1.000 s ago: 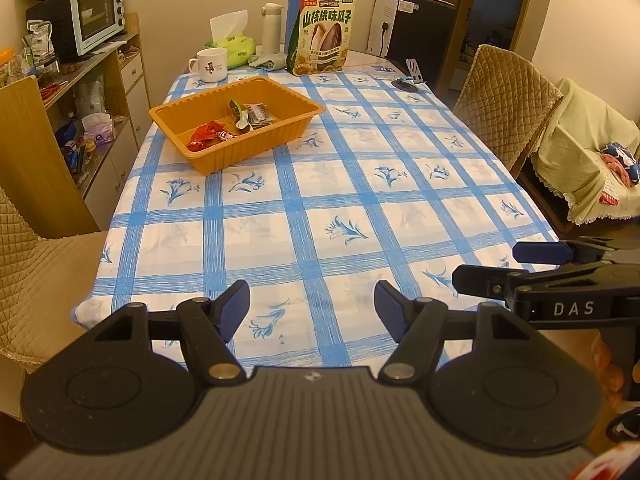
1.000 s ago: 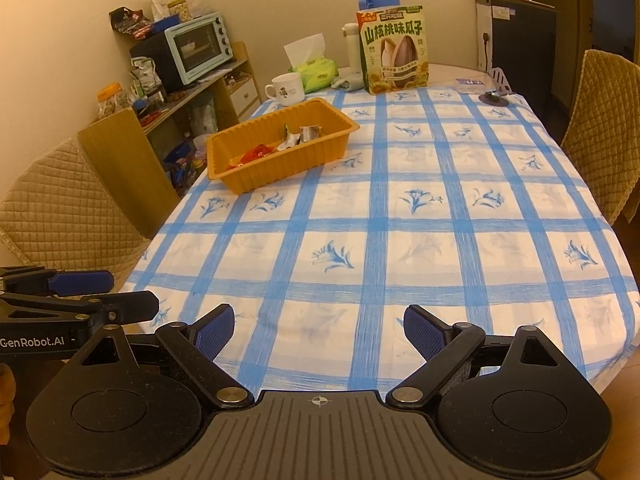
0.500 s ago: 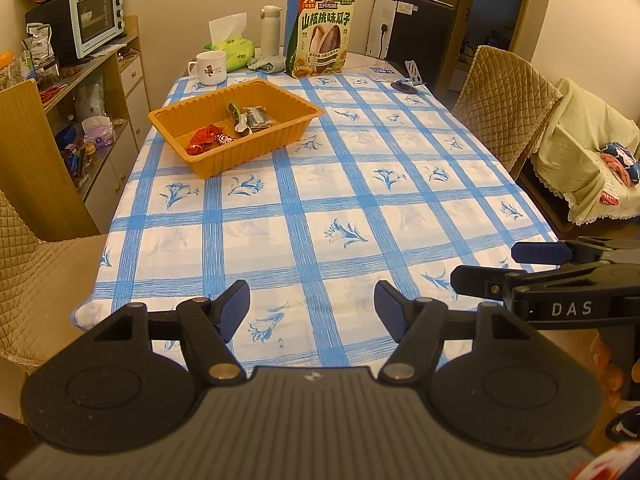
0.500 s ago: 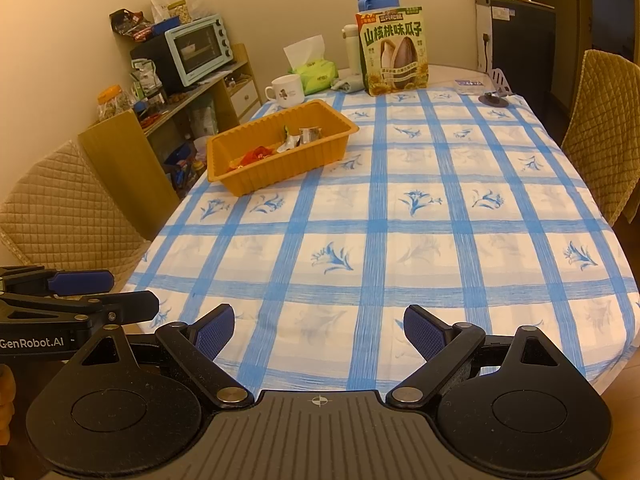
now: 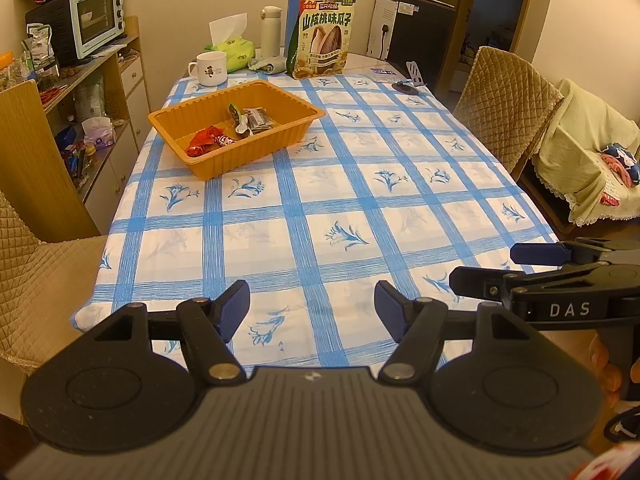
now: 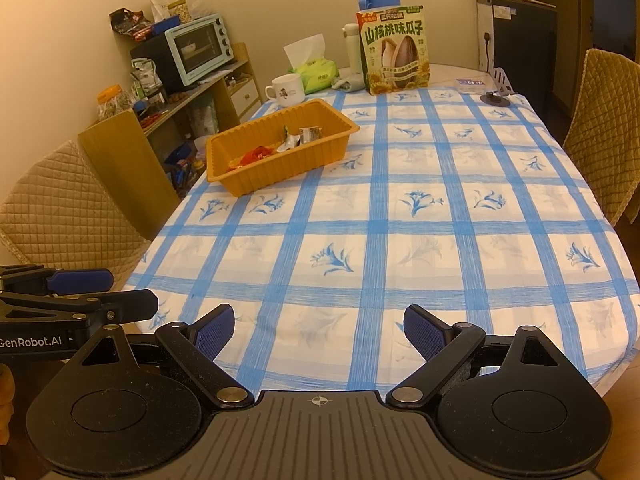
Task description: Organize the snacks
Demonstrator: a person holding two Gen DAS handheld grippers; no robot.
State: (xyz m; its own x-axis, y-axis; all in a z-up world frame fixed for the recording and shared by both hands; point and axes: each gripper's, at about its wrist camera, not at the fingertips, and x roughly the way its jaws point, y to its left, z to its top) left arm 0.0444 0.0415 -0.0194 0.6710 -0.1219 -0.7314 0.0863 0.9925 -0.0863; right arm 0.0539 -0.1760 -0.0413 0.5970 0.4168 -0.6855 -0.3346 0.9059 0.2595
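Note:
An orange tray [image 5: 256, 151] [image 6: 256, 178] stands at the table's far left. It holds several small snack packets: red ones [image 5: 206, 141] [image 6: 254, 157] and a dark and a green one [image 5: 250, 120] [image 6: 300, 136]. A large green sunflower-seed bag [image 5: 322, 38] [image 6: 395, 50] stands upright at the far end. My left gripper [image 5: 312, 312] is open and empty over the table's near edge. My right gripper [image 6: 318, 332] is open and empty, beside it; each shows side-on in the other's view [image 5: 536, 268] [image 6: 80, 296].
A blue-checked tablecloth [image 5: 340, 208] covers the table. At the far end stand a white mug [image 5: 208, 69], tissue pack [image 5: 234, 46], white flask [image 5: 271, 30] and blue thermos [image 5: 308, 8]. Padded chairs [image 5: 504, 104] [image 6: 60, 216] flank the table. A shelf with a toaster oven [image 5: 88, 20] lies left.
Both grippers stay open and almost still at the near edge. The view has drifted very slightly; nothing on the table has moved.

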